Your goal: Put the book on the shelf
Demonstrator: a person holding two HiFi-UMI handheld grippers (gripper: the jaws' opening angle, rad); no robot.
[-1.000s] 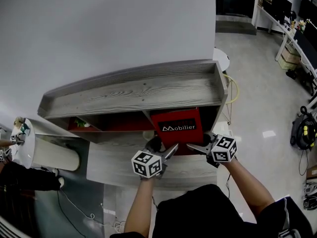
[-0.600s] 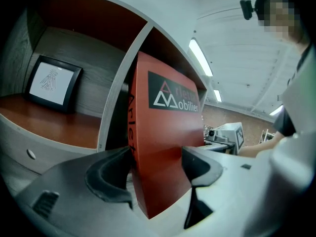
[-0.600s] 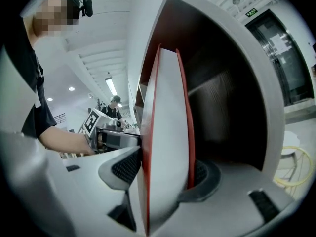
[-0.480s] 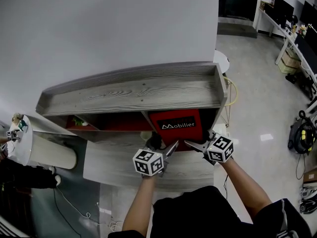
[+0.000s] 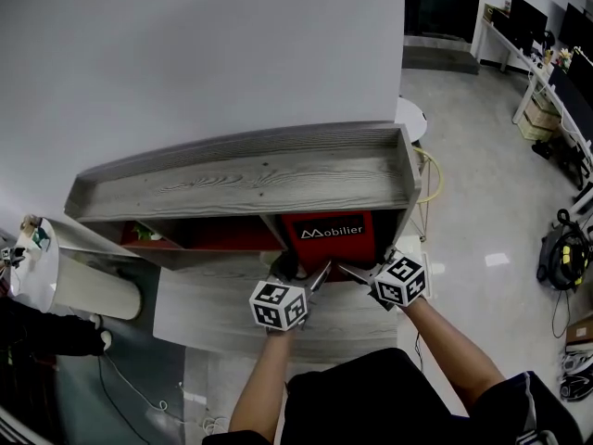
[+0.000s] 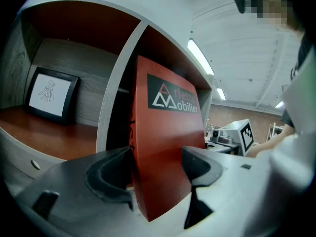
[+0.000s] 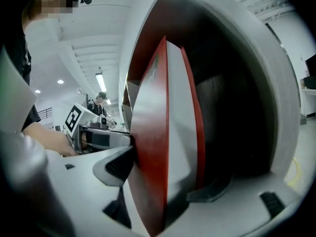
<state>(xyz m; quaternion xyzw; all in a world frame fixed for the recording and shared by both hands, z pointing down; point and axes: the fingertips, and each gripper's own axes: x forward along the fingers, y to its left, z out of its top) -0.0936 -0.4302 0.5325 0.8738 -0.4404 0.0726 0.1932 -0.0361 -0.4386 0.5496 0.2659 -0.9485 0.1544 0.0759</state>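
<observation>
A red book (image 5: 332,232) with "Mobilier" on its cover stands upright in the right compartment of the grey wooden shelf (image 5: 241,179). My left gripper (image 5: 304,272) is at its lower left edge. In the left gripper view the left gripper (image 6: 155,169) is shut on the book (image 6: 168,132), one pad on each side. My right gripper (image 5: 366,265) is at the lower right edge. In the right gripper view the right gripper (image 7: 165,181) has the book (image 7: 153,132) between its jaws, which are opening; the far finger (image 7: 212,191) stands off the back cover.
A framed drawing (image 6: 49,93) leans in the left compartment behind the divider (image 6: 116,98). The shelf's right wall (image 7: 256,83) is close beside the book. A white rounded piece of furniture (image 5: 88,290) sits at the left, and desks (image 5: 547,54) stand far right.
The right gripper's jaws have spread apart around the book and its cube has shifted slightly left. The left gripper has kept its hold. The book stays in the compartment.
</observation>
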